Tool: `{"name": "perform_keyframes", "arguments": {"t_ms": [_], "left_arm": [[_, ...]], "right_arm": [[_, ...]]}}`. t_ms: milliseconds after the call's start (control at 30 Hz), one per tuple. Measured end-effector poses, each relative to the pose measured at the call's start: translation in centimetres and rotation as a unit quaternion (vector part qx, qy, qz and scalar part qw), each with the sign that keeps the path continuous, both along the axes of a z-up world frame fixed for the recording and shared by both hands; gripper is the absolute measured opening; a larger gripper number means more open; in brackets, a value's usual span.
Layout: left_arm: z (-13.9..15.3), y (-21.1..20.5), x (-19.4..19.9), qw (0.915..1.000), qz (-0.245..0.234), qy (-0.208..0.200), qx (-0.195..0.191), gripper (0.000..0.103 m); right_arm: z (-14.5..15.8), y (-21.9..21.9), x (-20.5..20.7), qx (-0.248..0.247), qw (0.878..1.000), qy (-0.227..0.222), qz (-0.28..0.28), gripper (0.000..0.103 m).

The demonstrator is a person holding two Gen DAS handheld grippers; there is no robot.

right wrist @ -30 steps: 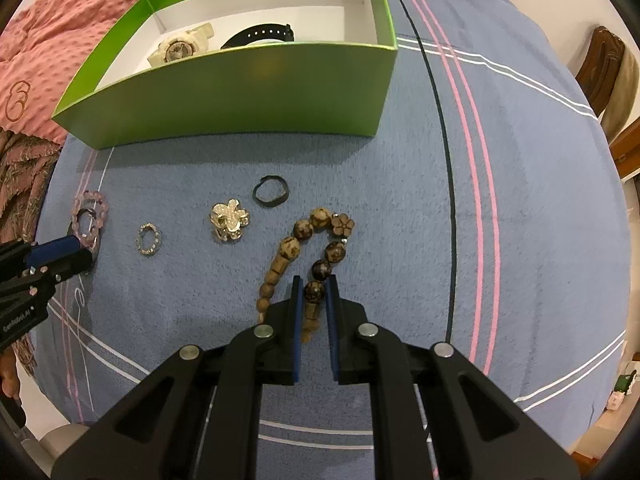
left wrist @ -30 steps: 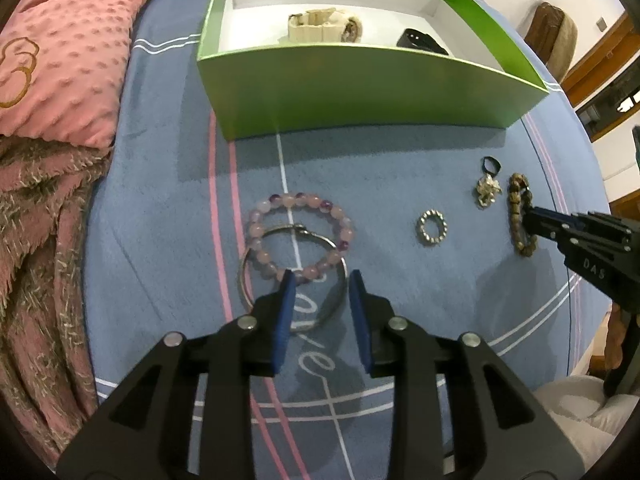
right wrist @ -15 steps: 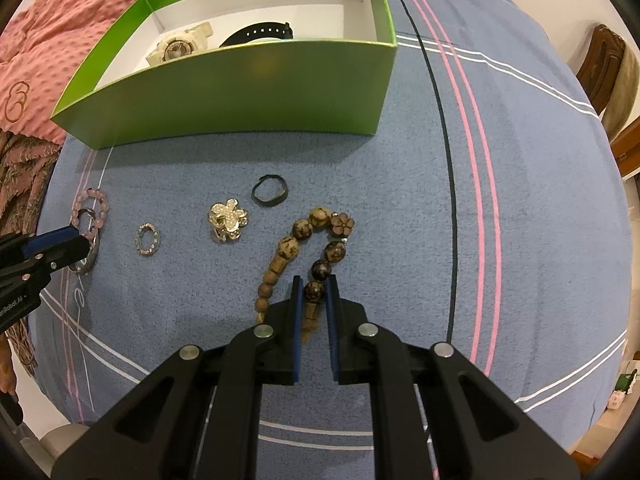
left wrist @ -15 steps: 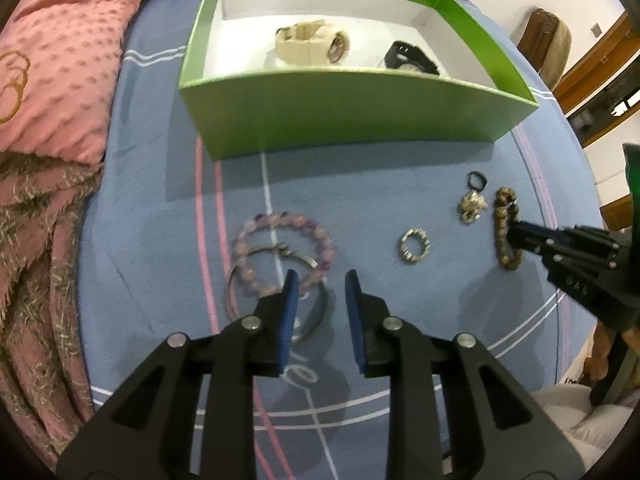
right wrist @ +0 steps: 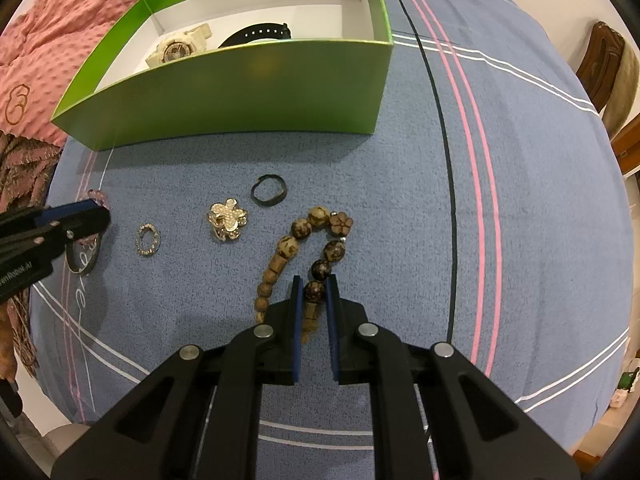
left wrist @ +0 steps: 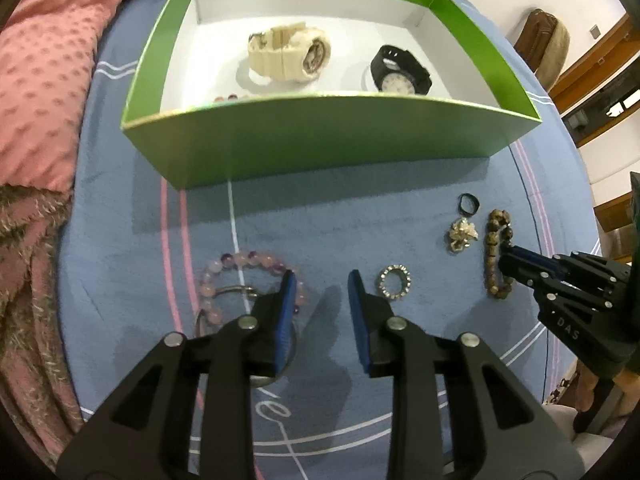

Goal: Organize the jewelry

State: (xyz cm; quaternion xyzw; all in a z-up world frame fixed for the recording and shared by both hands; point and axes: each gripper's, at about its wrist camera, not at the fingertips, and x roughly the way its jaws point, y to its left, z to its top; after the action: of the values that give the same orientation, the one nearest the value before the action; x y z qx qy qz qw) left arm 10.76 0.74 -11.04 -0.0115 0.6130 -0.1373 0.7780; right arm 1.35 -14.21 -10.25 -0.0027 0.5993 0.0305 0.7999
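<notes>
A green box (left wrist: 332, 140) holds a cream watch (left wrist: 288, 54) and a black watch (left wrist: 400, 72). On the blue cloth lie a pink bead bracelet (left wrist: 236, 268) over a silver bangle (right wrist: 82, 258), a sparkly ring (left wrist: 394, 282), a flower brooch (right wrist: 228, 218), a black ring (right wrist: 269, 193) and a brown wooden bead bracelet (right wrist: 316, 240). My left gripper (left wrist: 318, 288) is open, empty, above the cloth between the pink bracelet and the sparkly ring. My right gripper (right wrist: 313, 292) is shut on the brown bracelet's near beads, which lies on the cloth.
A pink dotted blanket (left wrist: 40, 72) and a fuzzy throw (left wrist: 24, 280) lie left of the box. The bed's edge drops off to the right, where a wooden chair (right wrist: 604, 68) stands.
My left gripper has risen and shifted right, off the bangle and pink bracelet, so more of the box's inside shows. The right gripper has stayed clamped on the brown bracelet.
</notes>
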Motion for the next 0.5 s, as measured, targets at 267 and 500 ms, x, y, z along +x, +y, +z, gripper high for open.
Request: {"name": "perform_keyframes", "arguments": {"t_ms": [267, 500], "left_arm": [[-0.7, 1.9, -1.0, 0.9994, 0.013, 0.015, -0.029, 0.029], [-0.6, 1.6, -1.8, 0.9993, 0.004, 0.009, -0.037, 0.029]], "right_arm": [[0.0, -0.1, -0.1, 0.001, 1.000, -0.001, -0.001, 0.011], [0.0, 0.1, -0.2, -0.002, 1.000, -0.002, 0.000, 0.011]]}}
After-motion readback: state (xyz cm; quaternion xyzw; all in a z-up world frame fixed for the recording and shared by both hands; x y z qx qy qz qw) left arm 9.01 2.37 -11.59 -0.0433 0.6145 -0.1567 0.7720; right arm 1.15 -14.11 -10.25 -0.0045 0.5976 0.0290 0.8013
